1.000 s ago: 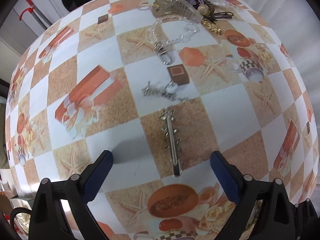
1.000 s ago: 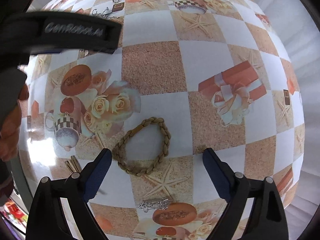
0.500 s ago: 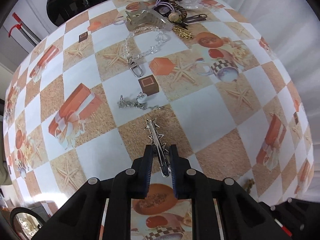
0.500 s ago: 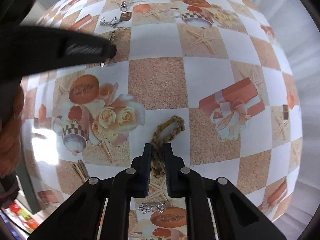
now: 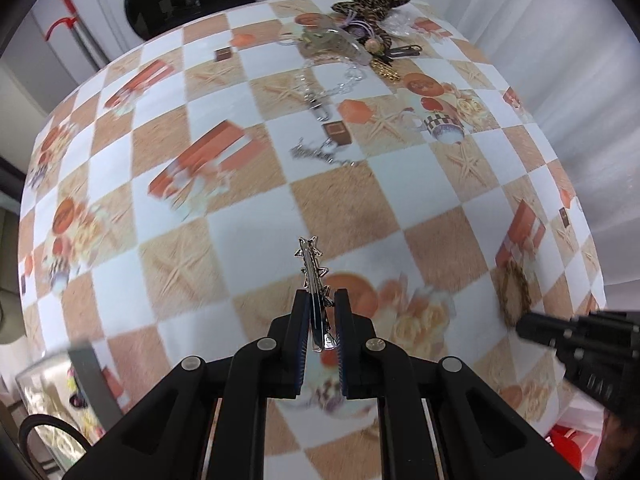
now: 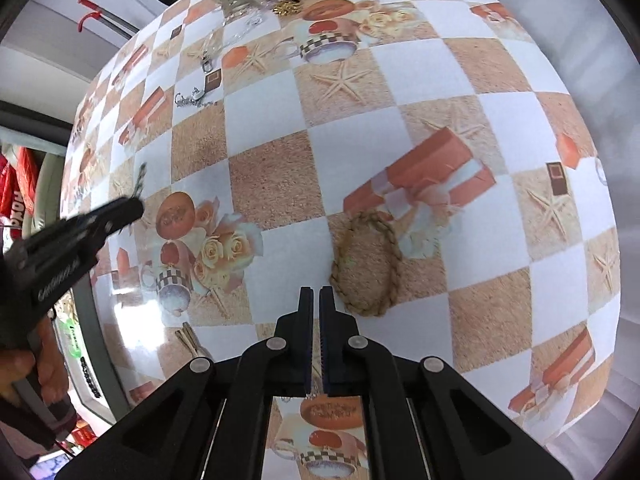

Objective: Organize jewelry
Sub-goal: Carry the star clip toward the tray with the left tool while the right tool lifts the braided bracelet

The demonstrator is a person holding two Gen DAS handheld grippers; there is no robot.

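My left gripper [image 5: 320, 300] is shut on a silver star-studded hair clip [image 5: 313, 276] and holds it above the checkered tablecloth; it also shows at the left of the right wrist view [image 6: 138, 196]. My right gripper [image 6: 316, 294] is shut with nothing between its fingers. A braided tan bracelet [image 6: 366, 262] lies flat on the cloth just right of the right fingertips, not held; it shows in the left wrist view [image 5: 514, 290] too.
A silver chain [image 5: 320, 154], a clear-link chain with a clasp [image 5: 328, 92] and a pile of hair accessories [image 5: 368, 28] lie at the far side of the table [image 5: 248, 232]. Two gold pins [image 6: 190, 338] lie near the left edge. A clear box [image 5: 52, 400] stands below left.
The left gripper has lifted the hair clip off the cloth and pulled back. The bracelet has slipped out of the shut right gripper and lies spread open to its right.
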